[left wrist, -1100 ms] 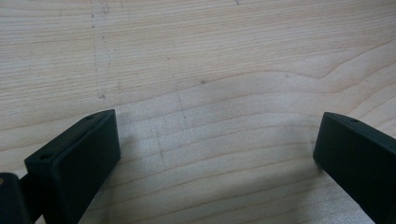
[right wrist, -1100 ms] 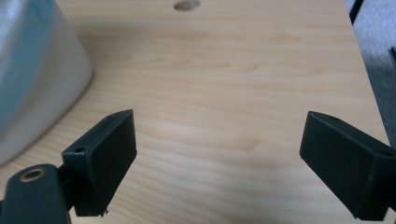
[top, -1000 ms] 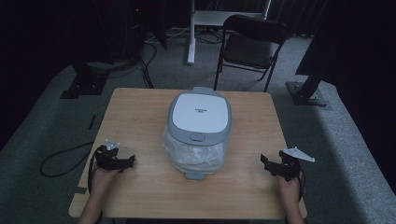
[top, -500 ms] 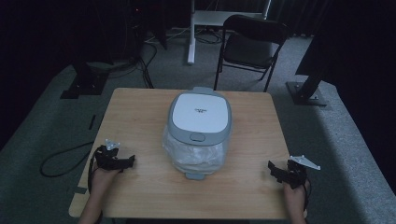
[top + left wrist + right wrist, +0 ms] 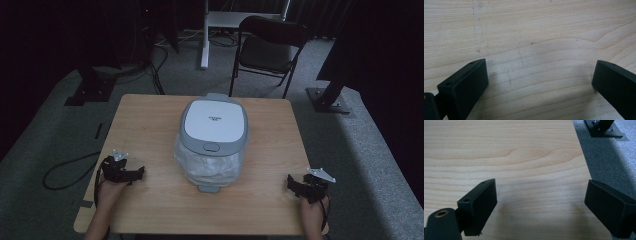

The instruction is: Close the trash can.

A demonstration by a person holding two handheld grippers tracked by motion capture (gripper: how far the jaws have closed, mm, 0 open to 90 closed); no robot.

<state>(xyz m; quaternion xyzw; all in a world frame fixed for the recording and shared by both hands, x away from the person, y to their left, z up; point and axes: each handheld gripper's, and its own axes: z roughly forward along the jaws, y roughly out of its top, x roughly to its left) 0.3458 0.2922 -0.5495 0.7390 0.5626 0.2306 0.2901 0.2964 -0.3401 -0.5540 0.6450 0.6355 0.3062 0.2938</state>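
Light wooden square table (image 5: pixel 150 125) in a dim room. At its middle stands a grey-and-white plastic lidded bin (image 5: pixel 214 125), lid down, with a clear crinkled plastic bag liner (image 5: pixel 205 167) bulging out around its near side. A small grey tab sticks out at the bin's near bottom edge, touching the table.

Left claw (image 5: pixel 137 173) rests on the table near the left front edge, held by the person's left hand (image 5: pixel 110 189), pointing right toward the bin, well apart from it. Left gripper view: jaws wide apart, bare wood grain between them, nothing gripped (image 5: pixel 539 85). Black cable (image 5: pixel 70 167) trails from it off the table's left edge onto the grey carpet floor (image 5: pixel 50 140).

Right claw (image 5: pixel 292 182) sits at the front right corner of the table, held by the right hand (image 5: pixel 312 212), pointing left toward the bin, also well apart from it. Right gripper view: jaws spread wide, empty, bare table between them (image 5: pixel 541 200), with the table's right edge and carpet just beyond the right jaw.

Nothing lies between either claw and the bin; bare wood on both sides.

Behind the table: a black folding metal chair (image 5: pixel 270 47), a white desk leg post (image 5: pixel 204 35), black stand bases left (image 5: pixel 90 87) and right (image 5: pixel 327 97), loose cables on the floor.
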